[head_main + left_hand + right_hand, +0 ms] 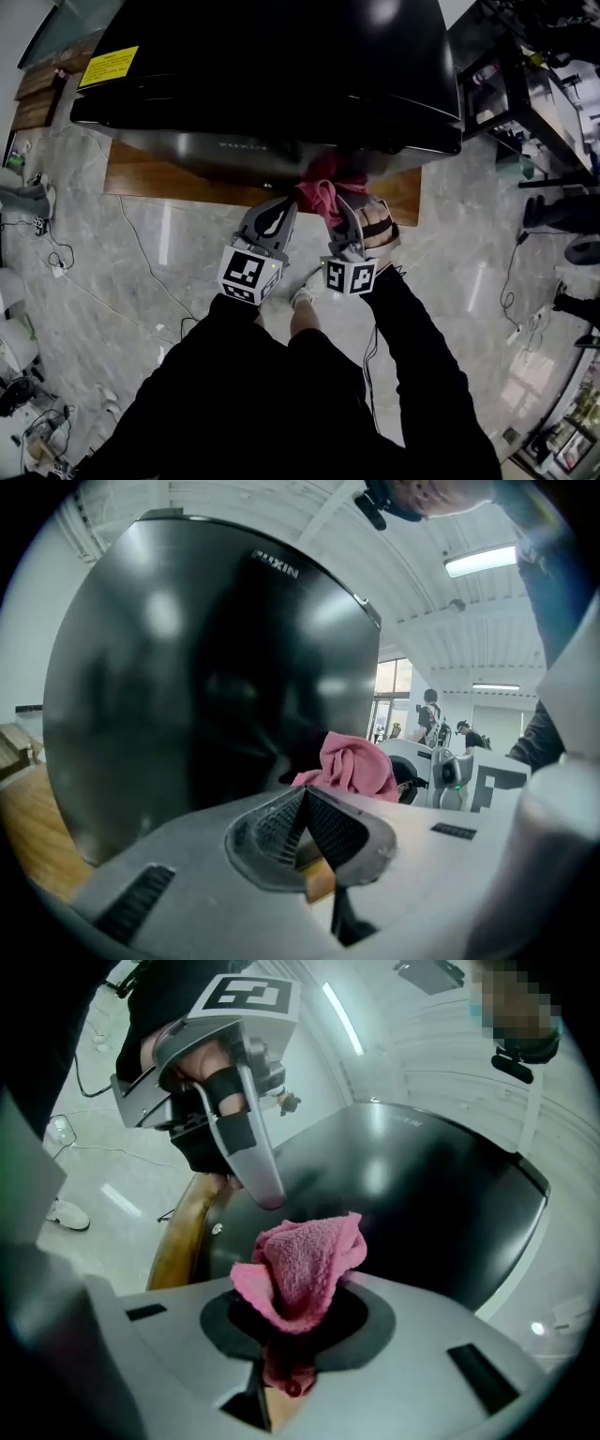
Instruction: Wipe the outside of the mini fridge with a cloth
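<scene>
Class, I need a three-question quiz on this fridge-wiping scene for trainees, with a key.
1. True or false: the left claw holds the pink cloth.
2. The black fridge stands on: A) a wooden board; B) a metal cart; C) a carpet.
3. Fill in: the right claw is shut on the pink ____.

Key: 1 false, the left claw is shut on nothing; 2 A; 3 cloth.
</scene>
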### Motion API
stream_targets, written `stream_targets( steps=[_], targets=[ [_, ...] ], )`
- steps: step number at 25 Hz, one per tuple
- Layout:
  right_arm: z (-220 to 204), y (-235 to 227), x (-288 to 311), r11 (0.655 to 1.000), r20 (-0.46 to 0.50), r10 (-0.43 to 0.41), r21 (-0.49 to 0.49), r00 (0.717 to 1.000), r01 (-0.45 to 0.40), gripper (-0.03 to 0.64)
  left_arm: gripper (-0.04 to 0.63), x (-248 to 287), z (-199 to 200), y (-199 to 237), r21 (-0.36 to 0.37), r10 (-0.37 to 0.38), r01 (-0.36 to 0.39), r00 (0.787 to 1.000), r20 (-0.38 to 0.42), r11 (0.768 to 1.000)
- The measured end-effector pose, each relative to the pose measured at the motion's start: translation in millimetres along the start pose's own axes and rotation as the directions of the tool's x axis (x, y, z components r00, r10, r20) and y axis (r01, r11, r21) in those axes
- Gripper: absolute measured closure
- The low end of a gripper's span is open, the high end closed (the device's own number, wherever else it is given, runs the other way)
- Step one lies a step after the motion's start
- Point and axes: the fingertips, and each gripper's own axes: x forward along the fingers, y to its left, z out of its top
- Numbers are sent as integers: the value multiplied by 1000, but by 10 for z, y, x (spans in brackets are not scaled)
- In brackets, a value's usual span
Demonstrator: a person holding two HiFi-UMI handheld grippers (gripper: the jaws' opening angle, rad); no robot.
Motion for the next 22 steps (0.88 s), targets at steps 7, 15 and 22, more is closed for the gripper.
stream_targets(
  steps=[7,15,22],
  targets=[
    [-558,849,216,990,-95,143,10,985,-143,525,589,240,-589,-1,-97,2,-14,992,-126,995],
    [-706,1111,283,975,-130,222,51,966,-217,526,589,331,-742,-74,-90,10,-26,986,-166,996],
    [-538,550,-253,949,-51,183,271,982,-163,522,589,227,-240,-557,60,-11,19,992,-129,998]
  ],
)
